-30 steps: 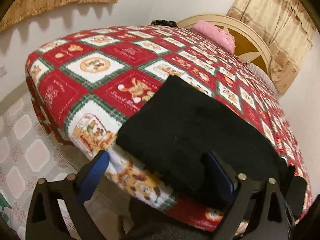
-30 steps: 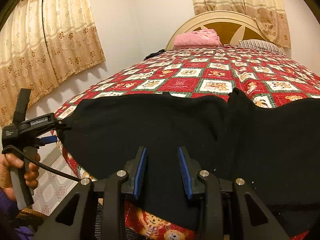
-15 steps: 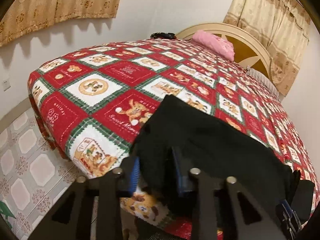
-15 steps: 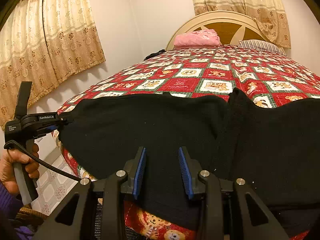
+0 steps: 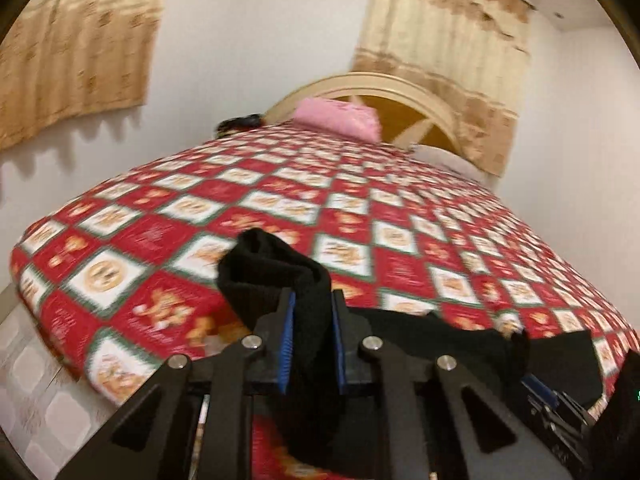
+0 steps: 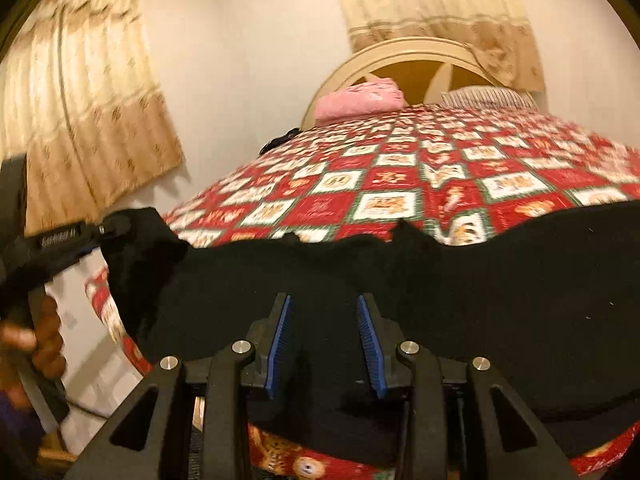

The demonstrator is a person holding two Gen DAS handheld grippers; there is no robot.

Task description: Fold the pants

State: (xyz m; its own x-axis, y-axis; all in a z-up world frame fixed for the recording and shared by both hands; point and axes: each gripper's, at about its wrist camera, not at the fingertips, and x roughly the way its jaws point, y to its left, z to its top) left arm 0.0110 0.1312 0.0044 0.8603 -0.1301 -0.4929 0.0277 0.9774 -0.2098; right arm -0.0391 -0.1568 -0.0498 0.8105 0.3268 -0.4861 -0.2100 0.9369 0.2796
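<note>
White walls close the room behind one bed [image 5: 160,240], which is covered by a red, white and green checked blanket [image 6: 400,184] printed with cartoon bears. Two tan curtains [image 6: 92,112] hang on the walls, one to the left and one behind the arched cream headboard [image 6: 408,52]. At the head of the bed lie one pink folded cloth [image 6: 360,100], one striped pillow [image 6: 484,98] and one small dark item [image 6: 280,142] too blurred to identify.

One pair of black pants [image 6: 480,288] lies across the near edge of the bed, spreading from the left corner to the right side of the right wrist view. The left gripper [image 5: 312,336] has its blue pads pressed together on a bunched fold of the pants, and that end is raised off the blanket. In the right wrist view the same tool shows at the left, held by a hand [image 6: 40,332], with the cloth hanging from its tip beyond the corner of the bed. The right gripper [image 6: 324,340] has its jaws partly spread with black cloth lying between them; whether the pads actually press on it cannot be told.

Beyond the pants the blanket is bare up to the pillows. Pale patterned floor tiles [image 5: 44,400] show left of the bed's corner.

White lettering runs along the left tool's body, too blurred to read.
</note>
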